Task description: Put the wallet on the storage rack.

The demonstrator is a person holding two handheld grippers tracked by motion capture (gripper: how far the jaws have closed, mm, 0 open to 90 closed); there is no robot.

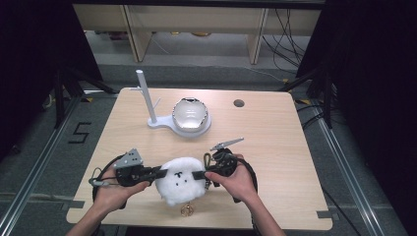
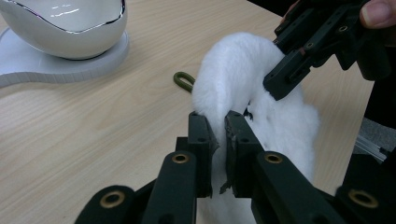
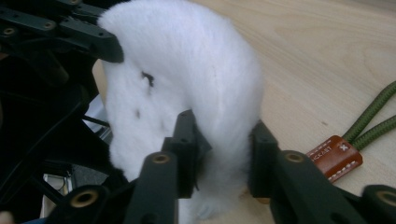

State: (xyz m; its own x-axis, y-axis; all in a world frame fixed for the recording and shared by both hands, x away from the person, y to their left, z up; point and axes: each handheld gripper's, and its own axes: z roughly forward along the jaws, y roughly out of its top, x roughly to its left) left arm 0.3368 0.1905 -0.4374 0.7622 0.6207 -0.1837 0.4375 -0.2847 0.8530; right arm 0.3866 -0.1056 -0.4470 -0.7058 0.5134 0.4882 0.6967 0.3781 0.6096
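Note:
A white fluffy plush (image 1: 181, 186) with a small dark face lies near the table's front edge, held between both grippers. My left gripper (image 1: 160, 173) is shut on its left side; in the left gripper view the jaws pinch a thin fold of the plush (image 2: 243, 79), with the gripper (image 2: 217, 128) nearly closed. From the right, my right gripper (image 1: 199, 175) is shut on a thicker part of the plush (image 3: 187, 60), the fur bulging between the jaws of the gripper (image 3: 222, 140). A green cord (image 3: 373, 121) with a brown leather tag (image 3: 335, 156) lies beside it.
Behind the plush stands a white base with an upright pole (image 1: 146, 96) and a glossy white-and-silver dome (image 1: 189, 114). A cable hole (image 1: 239, 103) sits at the table's back right. A small gold ring (image 1: 186, 211) lies at the front edge, below the plush.

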